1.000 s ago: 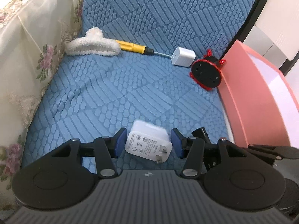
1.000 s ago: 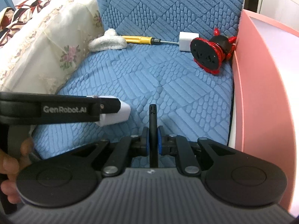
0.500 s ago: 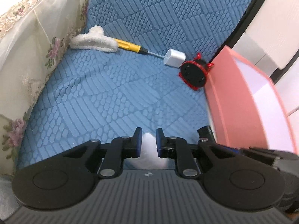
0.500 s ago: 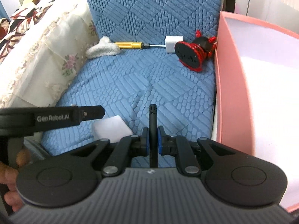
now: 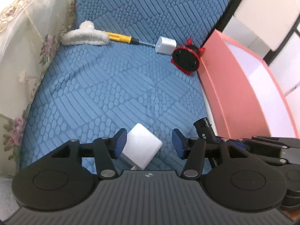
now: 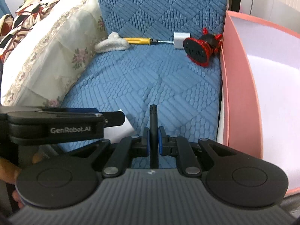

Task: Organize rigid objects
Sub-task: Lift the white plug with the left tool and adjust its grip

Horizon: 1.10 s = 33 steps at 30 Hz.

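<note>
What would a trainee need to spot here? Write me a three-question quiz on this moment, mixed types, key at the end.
1. True or false: the left hand-held gripper is clamped on the white charger cube.
2. Multiple choice: what does the right hand-held gripper hold? A) yellow screwdriver B) thin black rod C) white fluffy cloth
3. Fill in: the red-and-black round object lies on the blue cushion next to the ___ box.

Key: 1. False: its jaws stand open, with a gap on the cube's right side. 2. B: the jaws are shut on the rod. 3. Pink.
</note>
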Motion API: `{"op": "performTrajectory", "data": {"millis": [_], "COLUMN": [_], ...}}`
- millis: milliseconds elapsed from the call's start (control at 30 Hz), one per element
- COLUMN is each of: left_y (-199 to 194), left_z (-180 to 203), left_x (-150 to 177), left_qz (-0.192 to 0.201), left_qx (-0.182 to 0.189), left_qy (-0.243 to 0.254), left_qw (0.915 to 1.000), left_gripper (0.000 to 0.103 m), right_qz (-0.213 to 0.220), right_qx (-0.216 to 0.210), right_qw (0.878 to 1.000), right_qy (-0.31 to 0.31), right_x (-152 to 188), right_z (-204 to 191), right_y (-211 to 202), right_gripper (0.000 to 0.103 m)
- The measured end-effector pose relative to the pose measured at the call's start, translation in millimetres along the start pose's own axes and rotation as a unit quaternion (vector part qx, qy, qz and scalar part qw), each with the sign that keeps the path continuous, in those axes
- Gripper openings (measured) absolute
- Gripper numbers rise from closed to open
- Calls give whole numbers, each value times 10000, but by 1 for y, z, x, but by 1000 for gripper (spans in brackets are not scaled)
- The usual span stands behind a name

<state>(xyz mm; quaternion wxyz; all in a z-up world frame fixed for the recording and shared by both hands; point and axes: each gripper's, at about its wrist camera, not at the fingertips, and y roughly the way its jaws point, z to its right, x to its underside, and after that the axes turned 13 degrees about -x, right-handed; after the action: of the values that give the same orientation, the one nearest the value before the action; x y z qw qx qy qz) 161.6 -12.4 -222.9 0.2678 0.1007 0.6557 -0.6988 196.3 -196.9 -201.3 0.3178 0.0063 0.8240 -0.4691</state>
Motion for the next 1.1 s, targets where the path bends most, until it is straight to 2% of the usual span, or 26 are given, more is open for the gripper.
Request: {"op": "performTrajectory", "data": {"millis": [100,167,233,333,500,667,967,1100], "left_y": [8,13,15,23,28,34,38,28], "left_z": [4,10,15,18,16,21,15,8], "left_x": [2,6,10,13,14,17,20,20], "left_qz": [-72,-70,89,95,111,-12,-56,-116], "left_qx": [-5,-19,-236,-369,-287,-403,-404,-222], "left_qy": [363,775,1066,1380,1385,1612,1099,592], "left_qw": [9993,9970,9940,9897,9899,9861,9931,9979], "left_gripper": [60,60,60,61,62,63,62,61], "right_qz": [-45,-75,-113,-153,-190,-203,-224,-121], "right_qx": [42,70,90,132,196,245,244,218], "right_qw": [10000,9999,9999,9998,9996,9995,9993,9996], "right_qy": [53,66,59,69,84,93,148,123], "right_x": [5,8,11,13,14,12,10,3], "right_z": [0,0,-2,-2,-1,-1,-2,-4], "right_y": [2,2,2,1,1,0,-3,-13], "right_gripper": [13,13,13,13,13,13,13,13]}}
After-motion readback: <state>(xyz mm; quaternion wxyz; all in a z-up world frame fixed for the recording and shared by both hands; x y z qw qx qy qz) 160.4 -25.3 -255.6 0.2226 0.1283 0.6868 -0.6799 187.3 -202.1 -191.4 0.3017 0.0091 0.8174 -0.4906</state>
